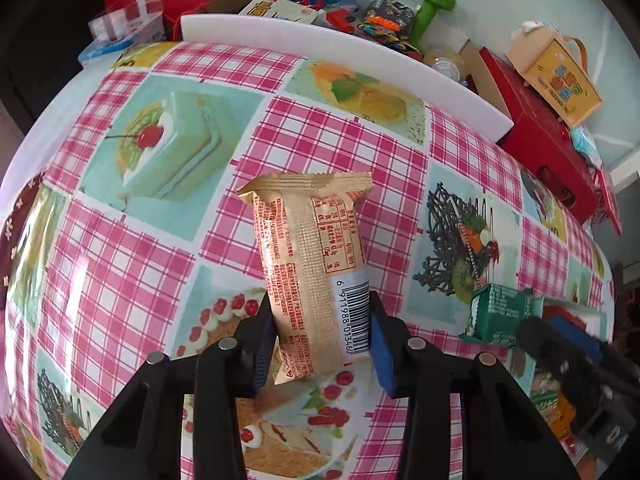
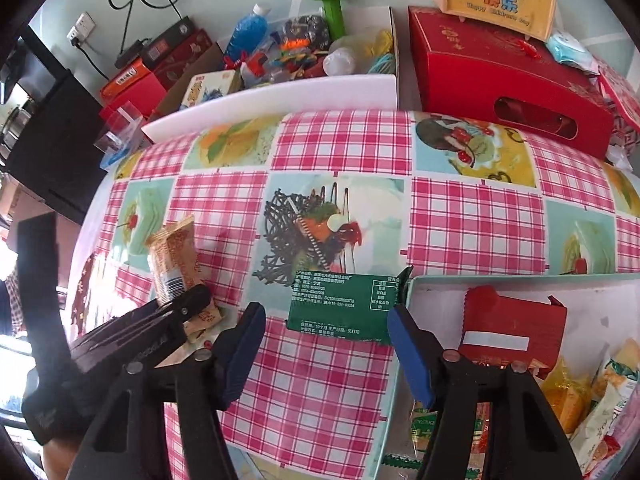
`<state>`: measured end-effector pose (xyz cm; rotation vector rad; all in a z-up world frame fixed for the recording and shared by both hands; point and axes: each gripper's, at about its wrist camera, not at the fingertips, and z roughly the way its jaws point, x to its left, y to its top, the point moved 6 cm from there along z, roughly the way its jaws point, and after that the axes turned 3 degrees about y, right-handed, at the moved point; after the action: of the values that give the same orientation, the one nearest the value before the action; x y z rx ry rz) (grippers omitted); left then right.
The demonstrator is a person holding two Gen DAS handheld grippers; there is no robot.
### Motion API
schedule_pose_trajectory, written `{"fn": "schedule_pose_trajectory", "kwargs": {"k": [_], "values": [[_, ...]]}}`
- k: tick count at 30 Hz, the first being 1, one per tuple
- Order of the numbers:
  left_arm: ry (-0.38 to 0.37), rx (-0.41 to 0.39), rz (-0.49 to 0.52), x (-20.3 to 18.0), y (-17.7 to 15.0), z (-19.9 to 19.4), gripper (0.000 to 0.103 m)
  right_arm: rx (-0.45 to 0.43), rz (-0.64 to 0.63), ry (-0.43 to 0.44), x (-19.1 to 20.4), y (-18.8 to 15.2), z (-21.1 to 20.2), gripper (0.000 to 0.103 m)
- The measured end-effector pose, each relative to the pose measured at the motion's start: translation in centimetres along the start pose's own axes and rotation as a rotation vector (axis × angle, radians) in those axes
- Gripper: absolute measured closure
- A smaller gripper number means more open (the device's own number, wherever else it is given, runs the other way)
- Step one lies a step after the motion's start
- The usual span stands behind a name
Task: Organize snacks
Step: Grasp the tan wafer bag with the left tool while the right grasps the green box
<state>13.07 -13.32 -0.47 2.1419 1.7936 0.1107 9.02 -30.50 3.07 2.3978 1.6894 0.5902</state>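
1. Here, in the left wrist view, the left gripper (image 1: 322,344) is seen clamped on a tan snack packet (image 1: 316,276): both blue pads (image 1: 382,354) are pressed against its lower end, beside the barcode. The packet is held lengthwise along the fingers, above the pink checked tablecloth (image 1: 132,264) printed with cake pictures. A green snack packet (image 1: 502,314) is seen at the right, with the blurred right gripper (image 1: 560,344) next to it. Beyond the table's far edge, a white-rimmed box (image 1: 340,36) crowded with odds and ends is visible, along with a green dumbbell (image 1: 434,8) and a red gift box (image 1: 536,136).

2. In the right wrist view, the right gripper (image 2: 326,340) is shown with its jaws apart, nothing pressed by the pads. The green snack packet (image 2: 340,304) lies flat on the tablecloth (image 2: 476,224) between the fingertips; whether the right pad touches its edge cannot be told. At the left, the tan snack packet (image 2: 176,260) is seen gripped by the left gripper (image 2: 180,300). At the lower right, a pale tray (image 2: 440,280) is seen holding a red packet (image 2: 512,328) and several other snacks (image 2: 592,396).
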Motion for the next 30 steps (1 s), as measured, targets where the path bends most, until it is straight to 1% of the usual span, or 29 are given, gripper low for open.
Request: {"fn": "schedule_pose_trajectory", "kwargs": {"k": [2,4,8,10,16,17,20,22,26,27,30], "values": [[-0.009,0.003,-0.003,0.5,-0.3,-0.3,0.06,0.009,-0.007,-0.028,0.0,0.2,0.5,0.036],[-0.017,0.005,-0.011,0.4,-0.1,0.1,0.06,0.024,-0.009,-0.034,0.2,0.3,1.1,0.036],[0.001,0.001,-0.008,0.6,-0.2,0.2,0.06,0.033,-0.012,-0.073,0.3,0.5,1.9,0.036],[0.011,-0.005,-0.006,0.9,-0.3,-0.1,0.06,0.03,0.003,-0.075,0.1,0.6,2.1,0.036],[-0.003,-0.019,-0.009,1.6,-0.8,-0.4,0.06,0.03,0.035,-0.091,-0.5,0.8,2.4,0.036],[-0.005,-0.023,-0.005,1.7,-1.0,-0.3,0.06,0.03,0.036,-0.091,-0.4,0.8,2.5,0.034],[-0.015,-0.029,-0.009,1.9,-1.3,-0.5,0.06,0.031,0.031,-0.085,-0.3,0.9,2.6,0.035],[-0.009,-0.033,-0.013,2.4,-1.5,-0.8,0.06,0.037,0.016,-0.059,0.6,0.8,2.9,0.034],[-0.008,-0.044,-0.016,3.6,-1.7,-1.3,0.06,0.064,-0.01,0.051,2.3,0.7,3.1,0.034],[-0.009,-0.045,-0.023,3.9,-1.6,-1.4,0.06,0.065,-0.007,0.057,2.4,0.8,3.1,0.034],[0.009,-0.054,-0.02,4.7,-1.7,-1.8,0.059,0.067,-0.018,0.026,2.5,0.8,3.5,0.034]]}}
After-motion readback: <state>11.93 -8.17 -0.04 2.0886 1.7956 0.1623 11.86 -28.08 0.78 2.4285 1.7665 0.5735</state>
